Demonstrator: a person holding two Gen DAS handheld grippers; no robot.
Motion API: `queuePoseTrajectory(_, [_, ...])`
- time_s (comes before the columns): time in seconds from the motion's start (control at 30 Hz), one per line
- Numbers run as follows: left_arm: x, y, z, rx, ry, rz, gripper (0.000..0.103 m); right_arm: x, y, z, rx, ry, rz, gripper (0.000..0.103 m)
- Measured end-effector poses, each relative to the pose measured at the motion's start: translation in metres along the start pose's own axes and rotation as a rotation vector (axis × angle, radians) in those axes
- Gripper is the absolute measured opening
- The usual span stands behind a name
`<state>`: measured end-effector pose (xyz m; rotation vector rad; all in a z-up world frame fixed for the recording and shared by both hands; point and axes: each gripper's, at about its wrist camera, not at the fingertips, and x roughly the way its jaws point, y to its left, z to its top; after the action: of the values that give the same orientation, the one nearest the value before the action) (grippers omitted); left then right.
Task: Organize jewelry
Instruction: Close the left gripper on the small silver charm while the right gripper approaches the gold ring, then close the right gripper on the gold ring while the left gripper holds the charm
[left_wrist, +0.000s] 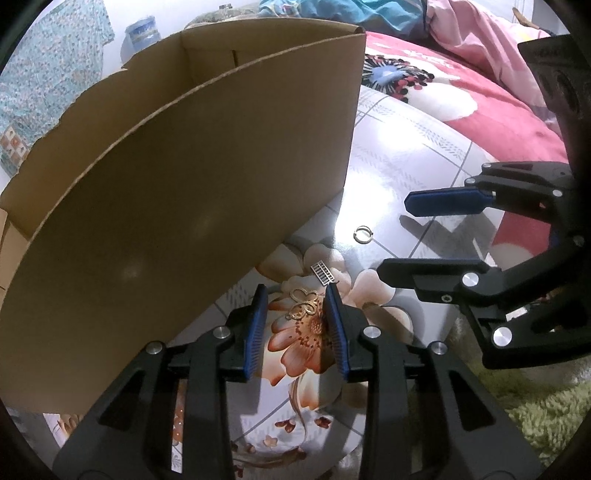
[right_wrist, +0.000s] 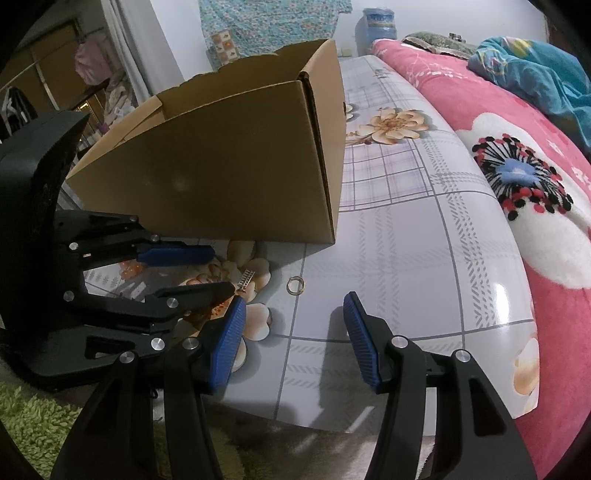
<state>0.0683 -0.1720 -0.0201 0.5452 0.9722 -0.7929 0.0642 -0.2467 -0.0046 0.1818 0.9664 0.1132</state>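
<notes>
The left hand-held gripper (left_wrist: 295, 299) is pointing steeply down at the worktop (left_wrist: 399, 177), its blue pads standing a narrow way apart on either side of a gold filigree brooch (left_wrist: 301, 304) that is lying flat on the flower print; the pads are not pressing on it, so nothing is held. Just beyond its tips a small silver comb-like clip (left_wrist: 322, 274) is lying, and a little ring (left_wrist: 363, 234) is sitting farther out on the pale checks. The right hand-held gripper (right_wrist: 293, 306) is hanging half open and empty, near the ring. The cardboard box (left_wrist: 184, 184) is standing open-topped right beside the jewelry, presumably the place for it. To take the brooch cleanly, the left pads probably need to be settling right down to the surface and squeezing its edges squarely, since a thin flat piece is liable to be slipping out or tipping; the clip touching the right pad's tip could be getting dragged along.
</notes>
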Motion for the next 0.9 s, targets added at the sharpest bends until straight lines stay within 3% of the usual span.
queuePoseTrajectory(0.27, [-0.001, -0.006, -0.001, 0.015, 0.006, -0.012, 0.011, 0.0, 0.0, 0.0, 0.003, -0.004, 0.0, 0.054])
queuePoseTrajectory(0.57, [-0.006, -0.009, -0.005, 0.04, -0.013, 0.014, 0.011, -0.002, -0.001, 0.001, 0.003, -0.011, -0.002, 0.054])
queuePoseTrajectory(0.9, [-0.02, 0.007, -0.007, -0.006, -0.044, 0.044, 0.011, -0.006, 0.012, 0.006, -0.061, -0.036, 0.023, 0.052])
